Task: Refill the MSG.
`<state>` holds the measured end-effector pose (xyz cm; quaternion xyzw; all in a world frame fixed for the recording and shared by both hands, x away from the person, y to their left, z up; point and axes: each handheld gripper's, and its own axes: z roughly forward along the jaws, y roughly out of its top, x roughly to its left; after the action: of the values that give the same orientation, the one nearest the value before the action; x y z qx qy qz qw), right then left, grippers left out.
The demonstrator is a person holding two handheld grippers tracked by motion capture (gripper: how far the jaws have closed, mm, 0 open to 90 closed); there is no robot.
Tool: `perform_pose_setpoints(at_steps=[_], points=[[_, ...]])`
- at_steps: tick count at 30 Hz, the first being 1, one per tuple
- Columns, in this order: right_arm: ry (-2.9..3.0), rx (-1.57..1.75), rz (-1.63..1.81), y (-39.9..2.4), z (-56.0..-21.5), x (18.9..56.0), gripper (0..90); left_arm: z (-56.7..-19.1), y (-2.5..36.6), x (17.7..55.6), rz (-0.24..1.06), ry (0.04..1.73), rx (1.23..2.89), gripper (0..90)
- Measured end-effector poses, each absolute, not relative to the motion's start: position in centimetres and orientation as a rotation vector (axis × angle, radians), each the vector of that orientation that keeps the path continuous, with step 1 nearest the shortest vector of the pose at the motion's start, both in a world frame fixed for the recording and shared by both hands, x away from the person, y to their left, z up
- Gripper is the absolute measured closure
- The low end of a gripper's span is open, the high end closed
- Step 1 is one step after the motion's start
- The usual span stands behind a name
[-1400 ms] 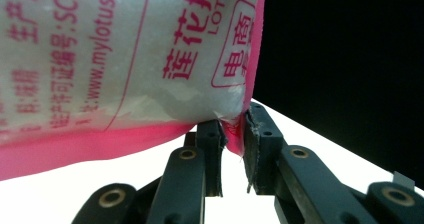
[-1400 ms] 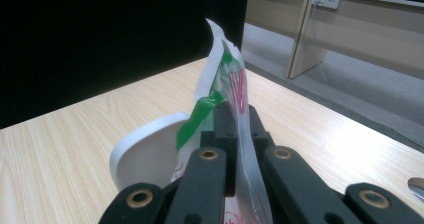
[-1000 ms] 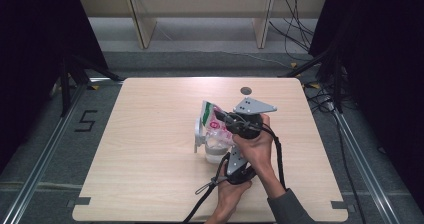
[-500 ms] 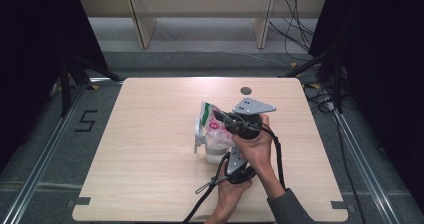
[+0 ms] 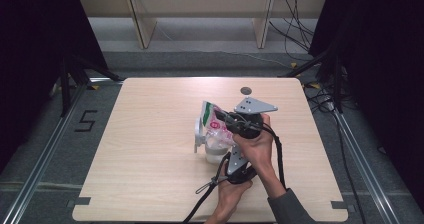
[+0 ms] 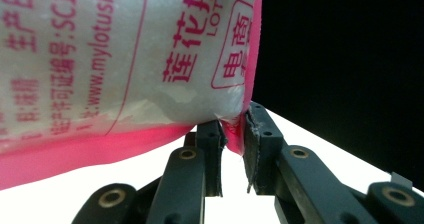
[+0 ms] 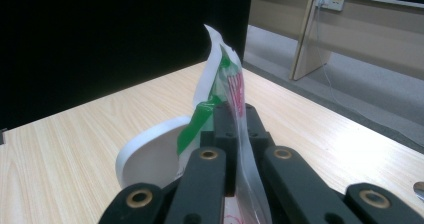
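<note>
High view: a wooden table [image 5: 135, 149] carries a white cup [image 5: 216, 148] a little right of its centre, well in from all 4 edges. Above the cup a bag [image 5: 214, 122] with pink and green print is held tilted. A small dark disc [image 5: 245, 90] lies near the far edge, apart from the rest.

The right gripper [image 5: 231, 120], with a grey plate on top, is held in the right hand [image 5: 257, 146] just right of the cup, and its jaws meet the bag's upper part. In the right gripper view the jaws are pressed together on the thin green and white edge of the bag [image 7: 222, 84], with the cup's [image 7: 145, 159] white rim just behind on the left.

The left gripper [image 5: 227, 156] sits nearer the table's near edge, held in the left hand [image 5: 230, 191], pointing up at the bag's underside. In the left gripper view its 2 jaws pinch the pink bottom corner of the bag [image 6: 125, 59], nearly closed, only the film between them. White granules show through the clear film.
</note>
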<state>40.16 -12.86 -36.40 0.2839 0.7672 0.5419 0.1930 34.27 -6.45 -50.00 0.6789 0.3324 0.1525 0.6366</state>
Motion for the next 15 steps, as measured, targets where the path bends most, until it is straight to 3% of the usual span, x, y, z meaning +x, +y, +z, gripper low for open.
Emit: perform_pose_setpoints(at_steps=[15], points=[[2.151, 0.797, 1.513, -12.93, -36.32, 40.12, 90.0, -50.03, -6.49, 34.33, 0.343, 0.763, 1.542, 78.2]])
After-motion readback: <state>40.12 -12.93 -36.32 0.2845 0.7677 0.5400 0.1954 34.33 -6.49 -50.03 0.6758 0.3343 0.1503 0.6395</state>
